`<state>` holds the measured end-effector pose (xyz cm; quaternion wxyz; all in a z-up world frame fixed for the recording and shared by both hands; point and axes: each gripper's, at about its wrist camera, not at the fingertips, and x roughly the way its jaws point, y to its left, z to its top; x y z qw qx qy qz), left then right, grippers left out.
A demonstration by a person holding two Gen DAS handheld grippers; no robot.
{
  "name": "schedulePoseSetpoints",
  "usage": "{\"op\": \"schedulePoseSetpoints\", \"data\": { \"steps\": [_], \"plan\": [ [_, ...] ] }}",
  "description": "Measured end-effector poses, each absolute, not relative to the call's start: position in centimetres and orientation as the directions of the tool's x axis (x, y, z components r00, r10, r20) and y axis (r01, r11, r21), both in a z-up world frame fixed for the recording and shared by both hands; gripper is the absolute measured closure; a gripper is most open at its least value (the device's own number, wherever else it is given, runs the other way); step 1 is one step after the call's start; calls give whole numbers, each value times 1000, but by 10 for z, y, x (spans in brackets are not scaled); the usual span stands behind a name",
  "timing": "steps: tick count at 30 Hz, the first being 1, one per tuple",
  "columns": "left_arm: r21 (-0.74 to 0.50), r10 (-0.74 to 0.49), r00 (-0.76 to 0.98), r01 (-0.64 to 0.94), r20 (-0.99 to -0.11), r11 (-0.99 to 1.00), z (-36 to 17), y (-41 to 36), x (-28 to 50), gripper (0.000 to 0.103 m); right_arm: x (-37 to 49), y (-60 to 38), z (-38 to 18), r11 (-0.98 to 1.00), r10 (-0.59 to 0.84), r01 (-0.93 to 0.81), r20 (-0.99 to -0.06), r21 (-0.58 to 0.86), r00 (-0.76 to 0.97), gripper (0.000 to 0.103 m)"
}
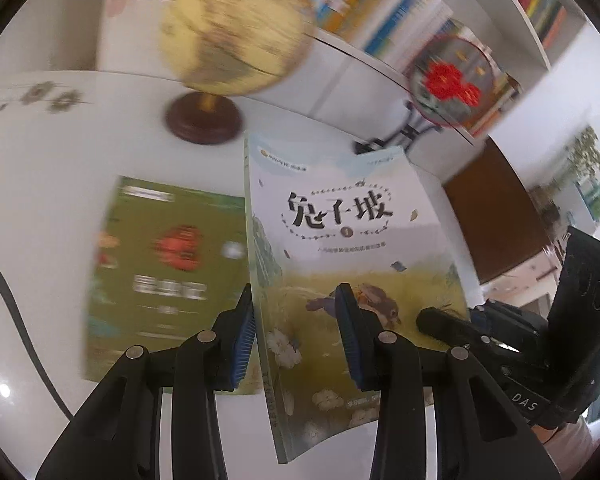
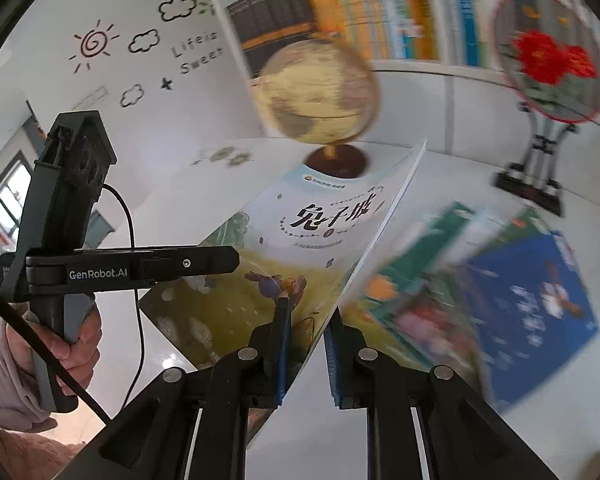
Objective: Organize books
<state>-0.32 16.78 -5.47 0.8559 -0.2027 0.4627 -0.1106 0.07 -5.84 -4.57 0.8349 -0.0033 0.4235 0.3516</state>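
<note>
Left wrist view: the left hand-held gripper (image 1: pixel 296 336) is clamped on the spine side of a thin glossy paperback w/ a rabbit on its cover (image 1: pixel 340 240); one blue pad sits behind the spine edge, the other presses on the cover near the rabbit. The book is off the white desk (image 1: pixel 60 168), tilted up, cover facing the camera. A green-covered paperback (image 1: pixel 160 272) lies flat on the desk just beside it, blurred. Behind: a yellowish globe on a dark round base (image 1: pixel 236 36), and a white bookshelf packed w/ books (image 1: pixel 420 12). The other gripper's black body shows at the right edge.

Right wrist view: the right hand-held gripper (image 2: pixel 306 348) is closed onto the same book's open page edge, the thin edge running between its pads. A blue-covered book (image 2: pixel 540 308) and others lie on the desk to the right, blurred. A hand in a pink sleeve (image 2: pixel 72 340) holds the left gripper's handle.

Handling, as I judge it: light, floppy, slick cover; pages could fan or slip, esp. on the page-edge side. Spine side is the stiffer hold; gripping both edges keeps it from sagging
</note>
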Motion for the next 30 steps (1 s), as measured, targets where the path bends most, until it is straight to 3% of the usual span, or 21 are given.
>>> {"op": "schedulePoseSetpoints", "data": {
  "steps": [10,30],
  "plan": [
    [-465,-369,514,-67,-774,883,-95,255,8,69,19,48,-84,725,595,-596,-749,345,291,87],
    [-497,-434,413,-54,-801,866,-143,274,15,69,40,73,-135,806,511,-472,-822,357,253,87]
  ]
}}
